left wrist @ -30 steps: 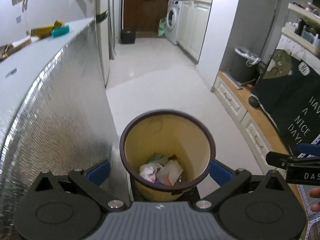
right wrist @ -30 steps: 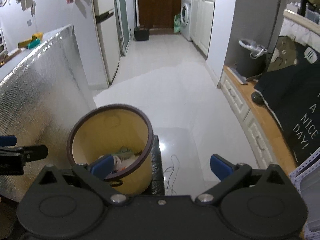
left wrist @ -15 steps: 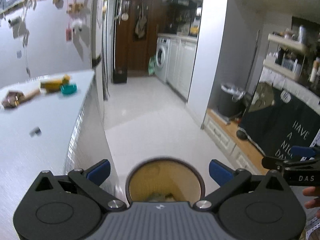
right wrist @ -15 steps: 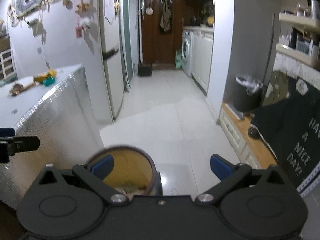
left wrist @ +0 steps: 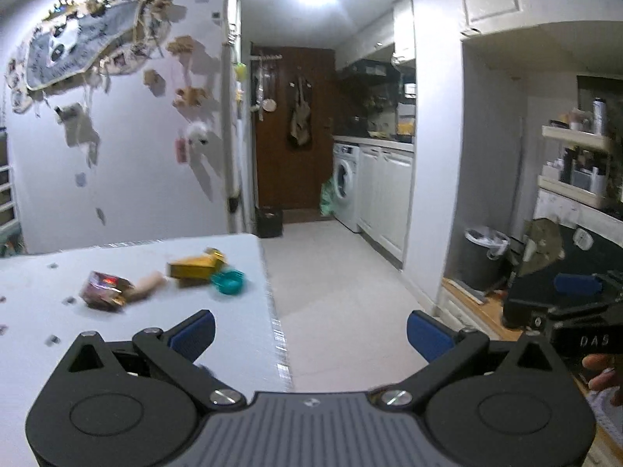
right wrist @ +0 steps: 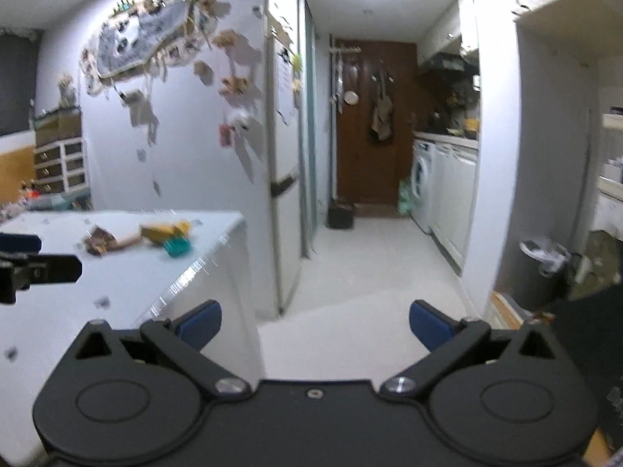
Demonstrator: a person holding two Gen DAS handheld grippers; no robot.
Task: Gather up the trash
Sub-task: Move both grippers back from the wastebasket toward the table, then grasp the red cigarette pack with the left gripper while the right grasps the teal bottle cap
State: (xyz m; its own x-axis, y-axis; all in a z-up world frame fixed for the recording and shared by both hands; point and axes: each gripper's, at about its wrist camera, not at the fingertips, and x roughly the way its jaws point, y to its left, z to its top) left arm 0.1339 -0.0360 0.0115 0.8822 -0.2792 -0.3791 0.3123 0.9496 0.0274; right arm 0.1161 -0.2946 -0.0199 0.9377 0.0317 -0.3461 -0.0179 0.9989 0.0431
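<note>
Trash lies on the white table (left wrist: 128, 342): a dark red wrapper (left wrist: 103, 290), a tan roll (left wrist: 146, 284), a yellow box (left wrist: 196, 266) and a teal lid (left wrist: 229, 282). From the right wrist view the same pile shows as the wrapper (right wrist: 97, 239), the yellow box (right wrist: 163, 230) and the teal lid (right wrist: 177, 247). My left gripper (left wrist: 309, 334) is open and empty, raised over the table's right edge, short of the pile. My right gripper (right wrist: 315, 321) is open and empty, to the right of the table. Neither view shows the yellow bin.
A fridge (right wrist: 284, 163) stands past the table. The corridor floor (left wrist: 335, 272) runs to a brown door (left wrist: 292, 136) and a washing machine (left wrist: 344, 186). A grey bin (left wrist: 484, 257) sits at the right by a black cloth. Small paper scraps dot the table.
Both grippers have risen from over the yellow bin to table height. The bin has dropped out of view and the trash on the table now lies ahead.
</note>
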